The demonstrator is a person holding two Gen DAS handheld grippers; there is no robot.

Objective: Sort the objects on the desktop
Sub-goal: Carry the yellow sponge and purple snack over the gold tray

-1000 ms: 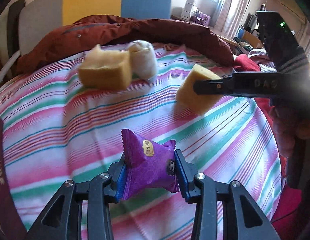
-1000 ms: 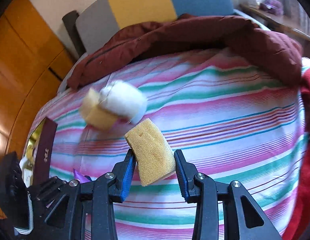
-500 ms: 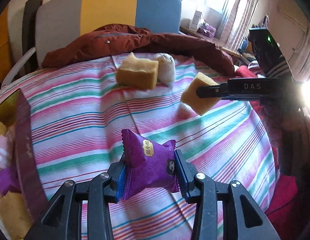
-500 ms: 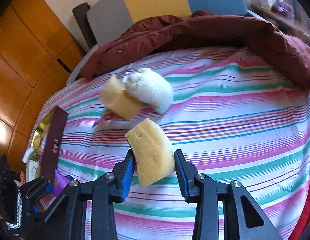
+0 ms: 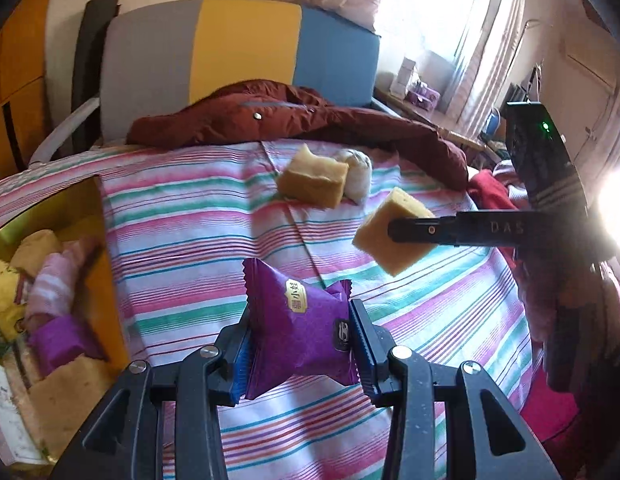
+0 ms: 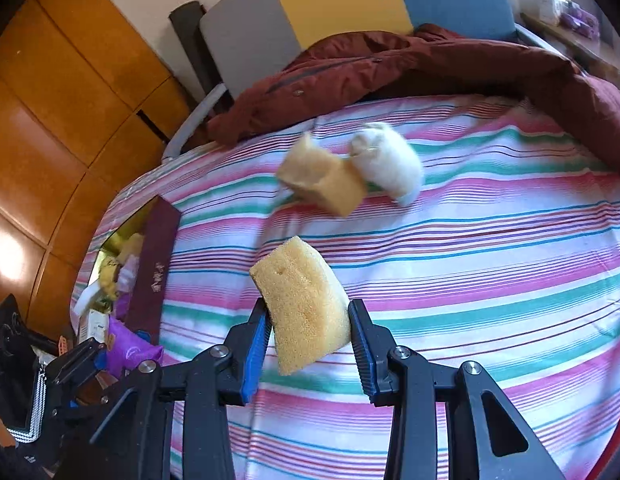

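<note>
My left gripper is shut on a purple snack packet and holds it above the striped bedcover. My right gripper is shut on a yellow sponge block; the block also shows in the left wrist view, held in the air to the right. A second yellow sponge block and a white rolled cloth lie side by side on the cover farther back; they show in the right wrist view as the block and the cloth.
A gold-lined box with a dark maroon wall sits at the left, holding several sponges, cloths and a purple packet. A maroon jacket lies along the far edge before a grey, yellow and blue headboard.
Both grippers have swung left with their loads still held. The box at the left has come into the left wrist view, and the loose sponge and cloth now sit farther away.
</note>
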